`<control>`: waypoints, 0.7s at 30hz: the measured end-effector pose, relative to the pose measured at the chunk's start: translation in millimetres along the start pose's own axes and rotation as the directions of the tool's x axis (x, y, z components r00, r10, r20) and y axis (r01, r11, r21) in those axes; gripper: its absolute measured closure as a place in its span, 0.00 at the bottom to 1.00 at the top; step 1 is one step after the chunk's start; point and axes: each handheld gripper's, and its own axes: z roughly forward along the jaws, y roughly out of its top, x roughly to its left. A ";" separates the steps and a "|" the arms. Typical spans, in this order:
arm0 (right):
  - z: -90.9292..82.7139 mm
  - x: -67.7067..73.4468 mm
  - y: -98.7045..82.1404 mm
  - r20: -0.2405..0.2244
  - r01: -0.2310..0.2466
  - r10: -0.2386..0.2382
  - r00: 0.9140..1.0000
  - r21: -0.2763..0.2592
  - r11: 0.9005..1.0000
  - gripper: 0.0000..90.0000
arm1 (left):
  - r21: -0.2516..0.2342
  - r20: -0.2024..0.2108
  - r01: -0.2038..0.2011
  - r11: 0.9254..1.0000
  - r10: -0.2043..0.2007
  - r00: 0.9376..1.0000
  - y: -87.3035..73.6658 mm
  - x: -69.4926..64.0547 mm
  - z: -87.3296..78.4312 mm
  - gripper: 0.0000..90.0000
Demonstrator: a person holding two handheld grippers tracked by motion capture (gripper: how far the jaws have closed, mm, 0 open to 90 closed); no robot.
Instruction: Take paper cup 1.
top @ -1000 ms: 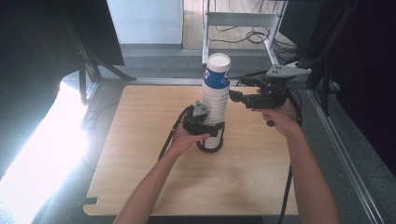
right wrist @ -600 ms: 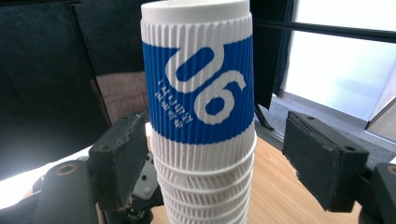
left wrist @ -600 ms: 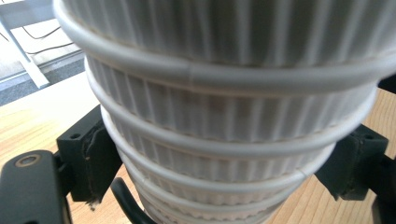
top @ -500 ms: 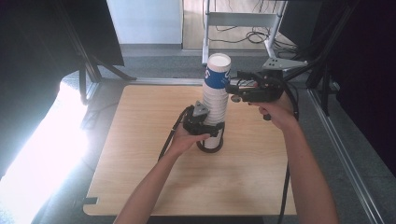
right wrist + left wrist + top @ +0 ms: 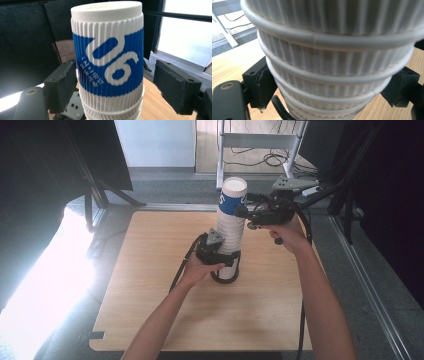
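Since the earlier frame the right gripper (image 5: pixel 243 213) had drawn slightly back from the top cup (image 5: pixel 108 52) — its jaws had just been opening, the cup between them unpressed. The left gripper (image 5: pixel 226 260) clamped the cup stack (image 5: pixel 230 240) low on the table (image 5: pixel 150 295), steadying it for stacking.

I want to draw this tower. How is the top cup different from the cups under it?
The top cup wears a blue band with white marks; the lower cups are plain white. The top cup shows its whole side, while the lower cups show mostly rims, nested together. The right gripper stands open around the top cup; the left gripper clamps the lower cups. All are ribbed and upside down.
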 end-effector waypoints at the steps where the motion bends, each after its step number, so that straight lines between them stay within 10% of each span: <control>1: 1.3 -0.3 1.3 -0.011 -0.010 0.010 1.000 -0.005 1.000 0.20 | 0.000 0.000 0.000 1.000 0.000 1.000 0.1 0.1 0.0 0.15; 21: 26.5 0.8 18.3 -0.023 0.002 -0.002 1.000 0.009 1.000 0.21 | 0.007 0.002 -0.007 1.000 0.007 1.000 0.4 0.7 -0.4 0.15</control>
